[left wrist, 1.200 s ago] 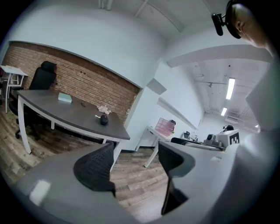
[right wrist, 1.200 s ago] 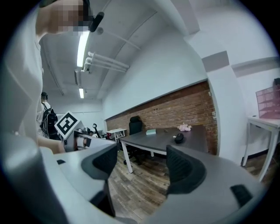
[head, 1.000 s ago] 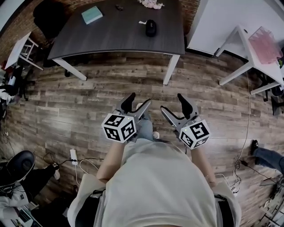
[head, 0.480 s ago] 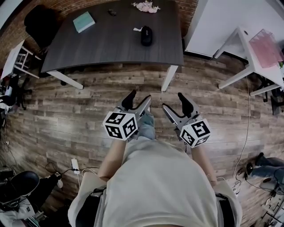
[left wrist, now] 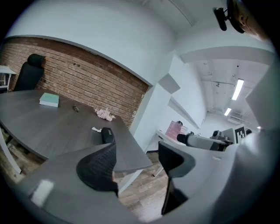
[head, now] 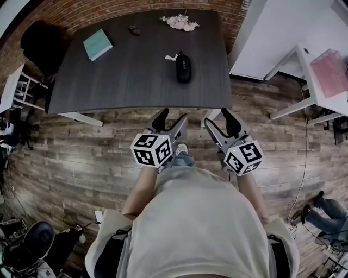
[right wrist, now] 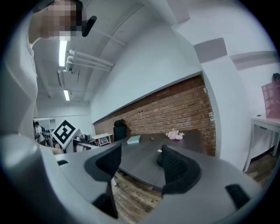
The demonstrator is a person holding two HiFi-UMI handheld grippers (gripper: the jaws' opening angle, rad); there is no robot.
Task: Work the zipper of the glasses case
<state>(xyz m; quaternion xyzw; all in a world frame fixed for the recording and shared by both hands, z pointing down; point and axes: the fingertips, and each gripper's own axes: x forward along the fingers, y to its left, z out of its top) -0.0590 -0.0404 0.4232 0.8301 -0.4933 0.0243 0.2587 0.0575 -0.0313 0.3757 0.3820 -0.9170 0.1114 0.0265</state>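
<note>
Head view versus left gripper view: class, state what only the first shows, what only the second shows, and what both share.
Only the head view: the person's pale shirt and the marker cube on the left tool.
Only the left gripper view: ceiling lights and the ribbed faces of that tool's pads, set apart with nothing between them.
Both: the dark table, the black glasses case lying on it, a teal book, pink flowers and the brick wall.
</note>
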